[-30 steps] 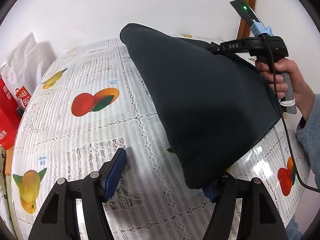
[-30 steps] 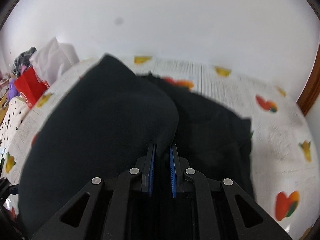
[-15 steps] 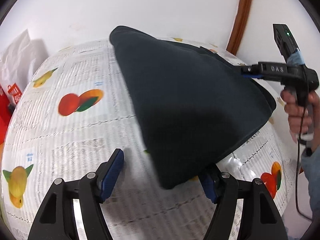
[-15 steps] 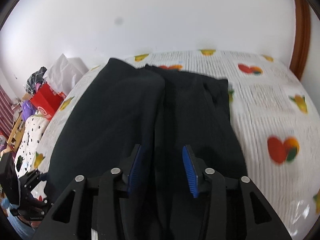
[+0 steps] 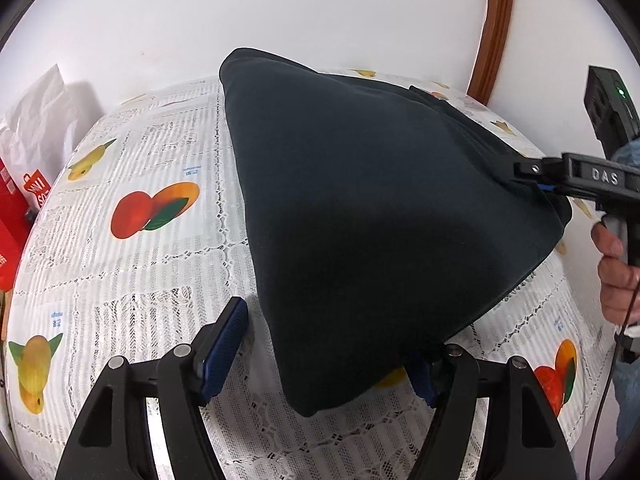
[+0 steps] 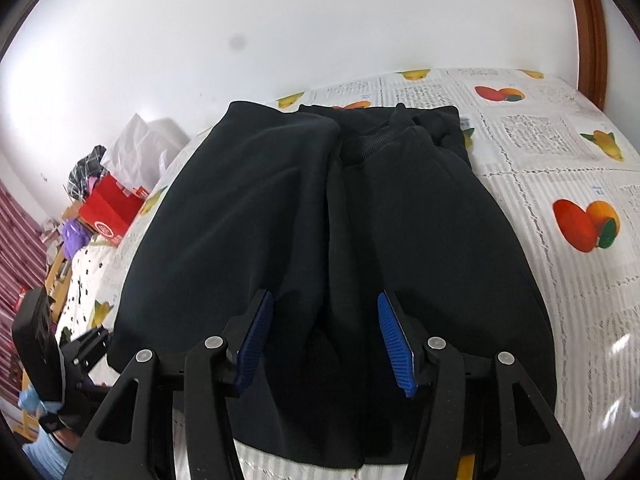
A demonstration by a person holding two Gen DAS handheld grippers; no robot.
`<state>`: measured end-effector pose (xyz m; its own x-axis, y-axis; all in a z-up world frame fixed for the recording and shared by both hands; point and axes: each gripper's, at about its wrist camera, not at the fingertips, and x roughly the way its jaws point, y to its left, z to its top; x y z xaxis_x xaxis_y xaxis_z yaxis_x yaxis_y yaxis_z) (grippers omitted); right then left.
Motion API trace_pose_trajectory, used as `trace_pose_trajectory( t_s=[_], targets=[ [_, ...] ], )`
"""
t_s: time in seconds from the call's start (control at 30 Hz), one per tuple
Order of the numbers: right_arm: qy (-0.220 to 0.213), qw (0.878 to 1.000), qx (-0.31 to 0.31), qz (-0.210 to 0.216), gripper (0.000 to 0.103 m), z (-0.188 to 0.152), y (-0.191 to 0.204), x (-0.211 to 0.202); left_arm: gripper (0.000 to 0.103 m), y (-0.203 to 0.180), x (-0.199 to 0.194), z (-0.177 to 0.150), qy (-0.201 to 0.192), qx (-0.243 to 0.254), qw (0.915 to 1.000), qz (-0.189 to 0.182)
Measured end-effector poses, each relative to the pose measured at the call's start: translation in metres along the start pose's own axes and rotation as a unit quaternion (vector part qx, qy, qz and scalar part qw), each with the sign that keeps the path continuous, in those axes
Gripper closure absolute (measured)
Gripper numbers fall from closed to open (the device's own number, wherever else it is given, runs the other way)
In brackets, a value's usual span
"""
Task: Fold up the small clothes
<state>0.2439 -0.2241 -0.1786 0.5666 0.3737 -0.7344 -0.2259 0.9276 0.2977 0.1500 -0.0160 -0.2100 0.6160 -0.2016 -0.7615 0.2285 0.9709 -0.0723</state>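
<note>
White wall fills the background behind a table draped in a lace-patterned tablecloth (image 5: 132, 280) printed with fruit pictures. From the left wrist view, a black garment (image 5: 360, 208) lies on the cloth, running from the far middle of the table down toward the near edge, where one rounded corner sits between the fingers of the left gripper (image 5: 324, 348). That gripper stands wide apart: its left blue pad (image 5: 224, 344) rests clear of the fabric, while the right pad is mostly hidden under the garment's edge. At the right side, the right gripper (image 5: 536, 180) reaches in to the garment's right edge, its tip touching or just over the fabric, with the person's hand (image 5: 616, 272) wrapped around its handle. A wooden door frame (image 5: 494, 28) rises at the far right, and a white bag (image 5: 36, 120) and a red box (image 5: 16, 208) sit off the left of the table.

From the right wrist view, the garment (image 6: 320, 240) spreads out ahead with its left half folded over so that two dark panels meet along a central seam, and a waistband shows at the far end. The right gripper (image 6: 326, 340) hovers over the near part, fingers spread wide and holding nothing, blue pads on either side of the seam. At the near left the left gripper (image 6: 86, 350) sits beside the garment's corner. Red box (image 6: 110, 212) and clutter lie far left, off the table.
</note>
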Motion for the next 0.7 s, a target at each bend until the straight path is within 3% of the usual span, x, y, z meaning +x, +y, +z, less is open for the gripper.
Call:
trace_pose_trajectory(
  t_s=[0.1,0.17,0.2,0.23,0.37,0.5,0.57,0.63,0.7],
  targets=[
    [-0.007,1.000,0.004,-0.001,0.049,-0.004,-0.001,0.000,0.032,-0.003,-0.001,-0.002,-0.001,0.001,1.0000,0.004],
    [-0.009,1.000,0.003,-0.007,0.057,-0.005,0.002,0.003,0.032,-0.003,-0.001,-0.002,-0.002,-0.001,1.0000,0.007],
    [-0.010,1.000,-0.002,-0.002,0.083,-0.004,0.005,0.005,0.032,-0.004,0.000,-0.002,-0.002,-0.001,1.0000,0.008],
    [-0.011,1.000,-0.009,0.001,0.091,-0.004,0.010,0.006,0.033,-0.004,0.000,-0.002,-0.002,0.000,0.9999,0.010],
    [-0.042,0.997,-0.052,-0.034,0.095,0.006,0.026,-0.002,0.036,-0.004,0.000,-0.001,-0.003,-0.004,0.9999,0.013],
    [-0.118,0.992,-0.043,-0.034,0.096,0.016,0.016,-0.045,0.036,-0.003,0.002,-0.001,-0.003,-0.009,0.9998,0.016],
    [-0.142,0.987,-0.035,-0.062,0.096,0.016,0.003,-0.060,0.036,-0.003,0.002,-0.001,-0.003,-0.008,0.9998,0.017],
    [-0.138,0.986,-0.024,-0.085,0.096,0.012,-0.018,-0.064,0.036,-0.004,0.002,0.000,-0.003,-0.007,0.9998,0.018],
    [-0.106,0.991,-0.002,-0.078,0.096,0.003,-0.040,-0.053,0.036,-0.004,0.002,0.000,-0.003,-0.004,0.9998,0.022]
  ],
)
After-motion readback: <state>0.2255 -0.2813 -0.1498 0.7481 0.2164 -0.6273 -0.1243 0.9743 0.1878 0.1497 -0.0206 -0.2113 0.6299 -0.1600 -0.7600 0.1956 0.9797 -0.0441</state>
